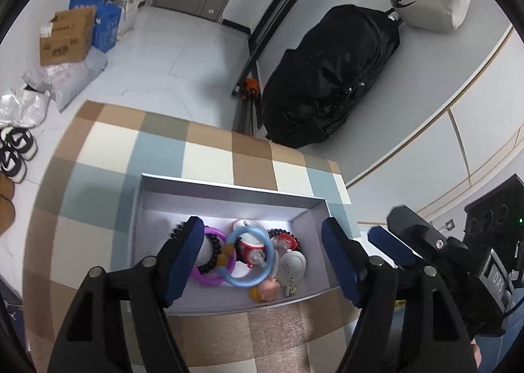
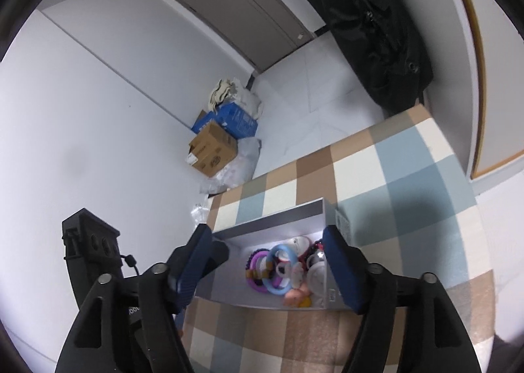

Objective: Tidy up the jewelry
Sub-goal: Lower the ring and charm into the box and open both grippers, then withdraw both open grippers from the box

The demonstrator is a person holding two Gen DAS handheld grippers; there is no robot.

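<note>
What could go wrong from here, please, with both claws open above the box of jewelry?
The blue ring lies tangled over the purple ring and black bead bracelet, so lifting one may drag others out. The left claw hangs wide over the heap and could catch several pieces. The right claw straddles the box and could nudge its wall.

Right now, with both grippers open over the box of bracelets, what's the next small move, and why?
Probably lower the left gripper toward the blue ring and close on it. Its fingers stand apart with nothing between them, the ring lies on top of the pile in the grey box, over the purple ring, so it looks easiest to lift first.
</note>
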